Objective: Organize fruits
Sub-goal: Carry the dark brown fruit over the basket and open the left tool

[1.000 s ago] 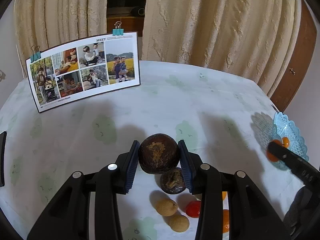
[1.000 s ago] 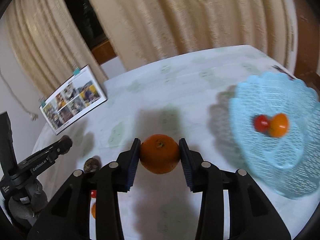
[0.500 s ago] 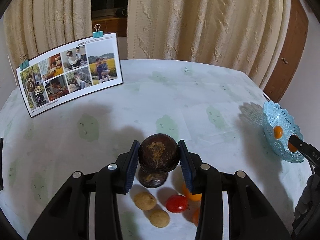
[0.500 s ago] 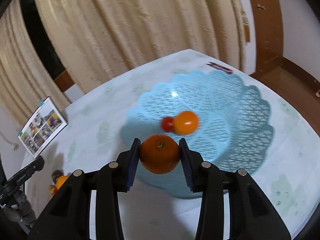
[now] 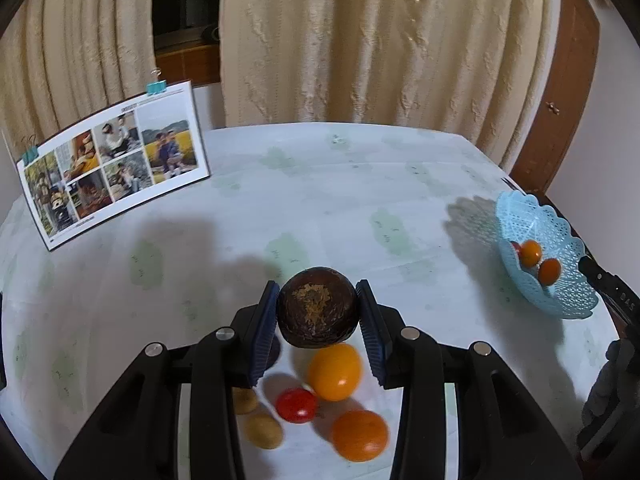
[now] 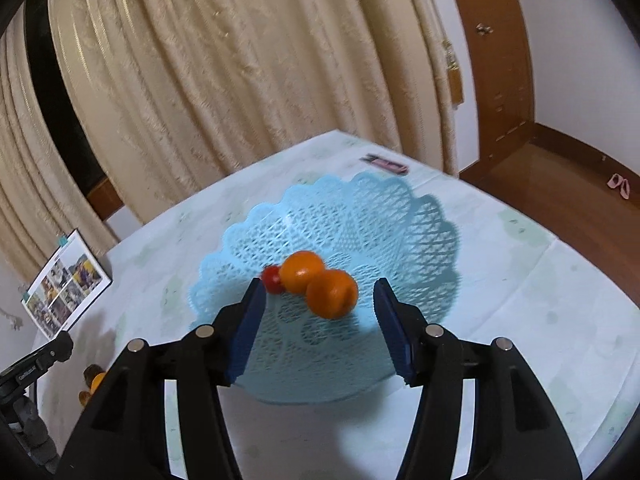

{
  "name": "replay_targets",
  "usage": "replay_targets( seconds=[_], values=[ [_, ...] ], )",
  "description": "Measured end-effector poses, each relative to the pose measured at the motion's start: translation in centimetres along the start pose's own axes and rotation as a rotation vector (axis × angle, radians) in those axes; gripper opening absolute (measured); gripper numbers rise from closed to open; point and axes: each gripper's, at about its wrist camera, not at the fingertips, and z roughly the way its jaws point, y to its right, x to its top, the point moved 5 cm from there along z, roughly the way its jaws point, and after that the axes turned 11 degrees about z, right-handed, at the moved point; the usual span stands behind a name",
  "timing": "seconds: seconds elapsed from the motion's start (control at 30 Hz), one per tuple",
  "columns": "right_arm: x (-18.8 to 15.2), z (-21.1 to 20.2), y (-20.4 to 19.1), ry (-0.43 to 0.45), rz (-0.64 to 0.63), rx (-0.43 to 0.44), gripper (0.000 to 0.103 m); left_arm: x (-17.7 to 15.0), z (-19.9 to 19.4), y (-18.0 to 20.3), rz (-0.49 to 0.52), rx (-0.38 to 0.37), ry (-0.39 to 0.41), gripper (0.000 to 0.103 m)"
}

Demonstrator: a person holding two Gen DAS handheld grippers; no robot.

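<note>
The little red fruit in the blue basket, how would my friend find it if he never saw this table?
Look for the light blue lacy basket on the pale tablecloth. Three round fruits lie in a row inside it, just beyond the opening right gripper. The little red fruit is at the left end, touching an orange one; it is the only red one there and the smallest.
</note>
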Motion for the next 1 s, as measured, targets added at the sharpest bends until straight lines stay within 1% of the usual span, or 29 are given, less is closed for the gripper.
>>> replay_targets(
  seconds=[0.17,0.27,0.4,0.57,0.63,0.7,0.9,1.0],
  values=[
    [0.3,-1.3,1.7,0.097,0.027,-0.044,0.058,0.9,-0.1,2.6,0.042,-0.028,0.007,0.04],
    [0.6,-2.2,2.8,0.162,0.052,-0.068,0.064,1.6,0.1,4.7,0.072,-0.055,0.008,0.04],
    [0.7,-2.9,4.2,0.216,0.085,-0.093,0.065,2.5,0.5,8.2,0.121,-0.103,0.01,0.04],
    [0.7,-3.2,5.6,0.241,0.137,-0.1,0.065,3.6,1.1,12.5,0.181,-0.161,0.008,0.04],
    [0.7,-3.2,5.8,0.247,0.152,-0.1,0.069,4.0,1.4,14.2,0.204,-0.185,0.01,0.04],
    [0.5,-3.2,5.9,0.249,0.153,-0.097,0.071,4.3,1.7,15.7,0.222,-0.203,0.01,0.04],
    [0.4,-3.4,5.8,0.264,0.145,-0.102,0.072,5.0,2.9,19.9,0.276,-0.257,0.002,0.04],
    [0.5,-3.3,5.9,0.262,0.152,-0.106,0.072,5.1,3.4,21.3,0.294,-0.276,-0.002,0.04]
  ],
)
